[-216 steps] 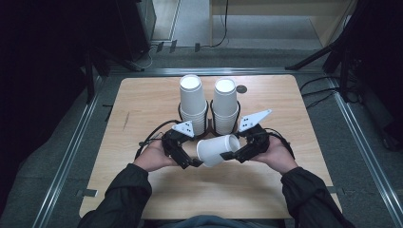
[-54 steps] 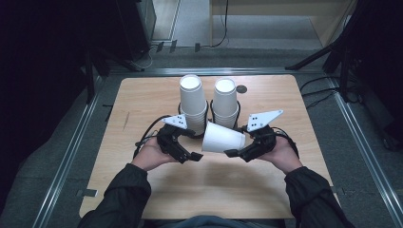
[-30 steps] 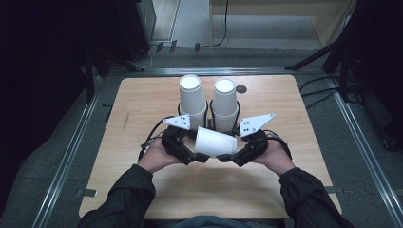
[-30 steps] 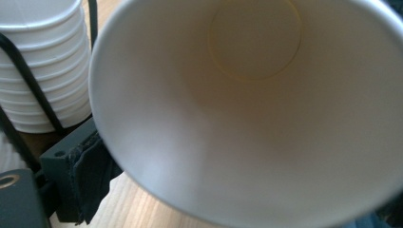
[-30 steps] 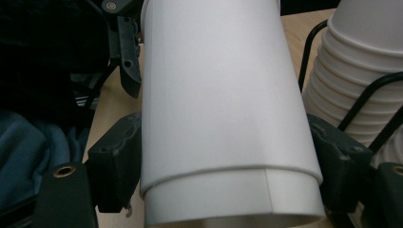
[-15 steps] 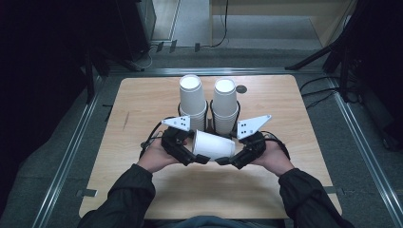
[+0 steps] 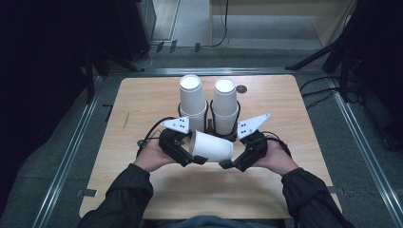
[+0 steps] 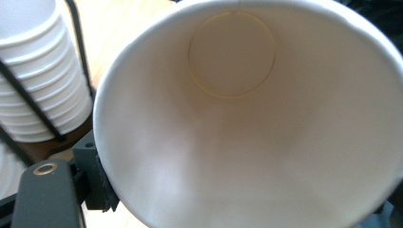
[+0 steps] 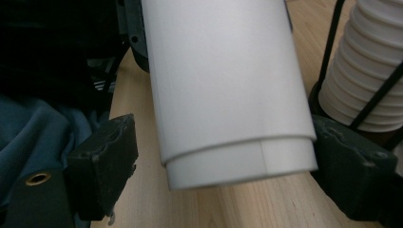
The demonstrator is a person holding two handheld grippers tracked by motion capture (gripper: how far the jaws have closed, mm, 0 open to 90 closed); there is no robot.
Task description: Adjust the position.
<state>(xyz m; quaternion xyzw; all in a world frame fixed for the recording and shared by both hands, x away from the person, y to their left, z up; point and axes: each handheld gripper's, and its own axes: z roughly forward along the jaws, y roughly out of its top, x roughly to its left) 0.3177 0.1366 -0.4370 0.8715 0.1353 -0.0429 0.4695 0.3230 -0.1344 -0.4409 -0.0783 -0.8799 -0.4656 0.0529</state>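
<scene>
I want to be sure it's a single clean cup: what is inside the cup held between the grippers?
The cup looks empty: bare white walls and a round bottom disc. In the right gripper view a second cup's base pokes from it, so two are nested. The space between them is hidden.

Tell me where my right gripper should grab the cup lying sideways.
Its narrow base end, from the right side, I'd say: the cup lies level, mouth toward the left gripper. The right gripper, jaws just opened, straddles that end.
</scene>
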